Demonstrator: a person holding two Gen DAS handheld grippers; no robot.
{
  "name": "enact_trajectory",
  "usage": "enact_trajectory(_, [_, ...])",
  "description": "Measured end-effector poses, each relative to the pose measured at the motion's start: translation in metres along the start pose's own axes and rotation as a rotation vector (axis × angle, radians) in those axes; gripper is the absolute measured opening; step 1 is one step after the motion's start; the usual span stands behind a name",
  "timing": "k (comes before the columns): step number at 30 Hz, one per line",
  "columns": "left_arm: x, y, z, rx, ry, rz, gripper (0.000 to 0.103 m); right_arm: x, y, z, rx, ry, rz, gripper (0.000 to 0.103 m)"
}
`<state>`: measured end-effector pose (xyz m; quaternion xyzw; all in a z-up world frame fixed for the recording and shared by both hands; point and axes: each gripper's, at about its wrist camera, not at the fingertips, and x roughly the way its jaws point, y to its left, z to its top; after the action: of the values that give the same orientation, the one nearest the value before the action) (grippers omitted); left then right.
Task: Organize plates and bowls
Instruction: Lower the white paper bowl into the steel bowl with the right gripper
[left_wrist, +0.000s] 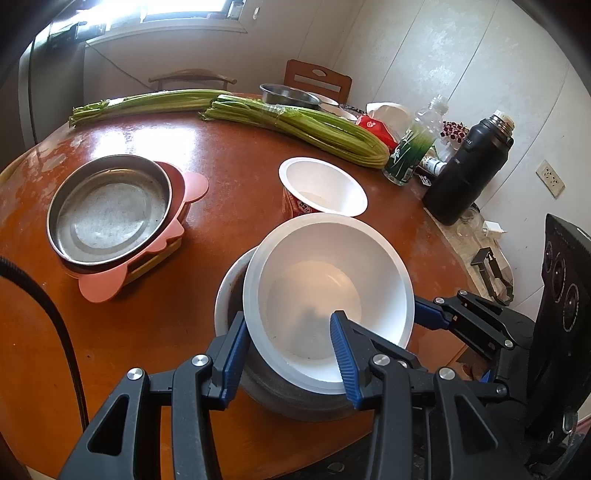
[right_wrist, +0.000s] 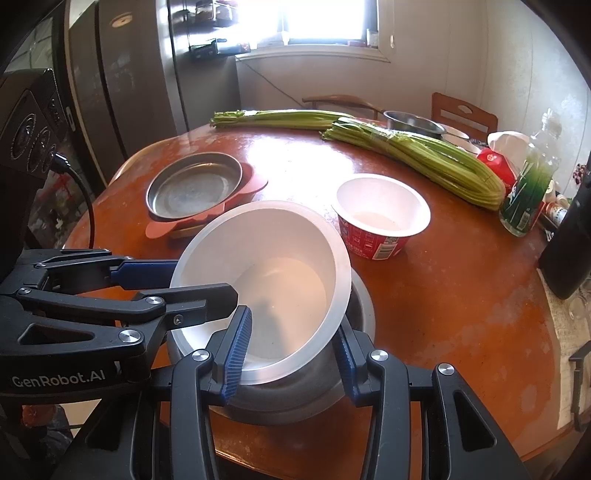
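Note:
A white plastic bowl (left_wrist: 314, 280) (right_wrist: 273, 251) rests tilted inside a grey steel bowl (left_wrist: 284, 400) (right_wrist: 295, 402) on the brown round table (left_wrist: 229, 177). My left gripper (left_wrist: 290, 354) is shut on the white bowl's near wall, one pad inside and one outside. My right gripper (right_wrist: 290, 350) is shut on the same bowl's other side in the same way; one of its fingers (left_wrist: 428, 314) shows at the rim. Further back stand a red instant-noodle cup (left_wrist: 321, 188) (right_wrist: 380, 210) and a steel plate (left_wrist: 107, 210) (right_wrist: 192, 190) stacked on a pink plate (left_wrist: 192, 184).
Two celery bunches (left_wrist: 303, 129) (right_wrist: 417, 155) lie across the back of the table. A green-labelled bottle (left_wrist: 410, 151), a black flask (left_wrist: 469, 166), a tissue pack and more steel bowls (left_wrist: 288, 96) crowd the far right. Chairs stand behind.

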<state>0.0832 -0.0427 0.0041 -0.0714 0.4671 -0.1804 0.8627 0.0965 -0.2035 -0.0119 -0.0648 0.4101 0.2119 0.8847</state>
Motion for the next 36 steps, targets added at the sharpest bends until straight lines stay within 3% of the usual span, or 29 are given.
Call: enact_trajectory(36, [0.019,0.001,-0.002,0.003,0.048,0.014,0.044,0.015,-0.005,-0.011,0.008,0.052,0.022,0.046])
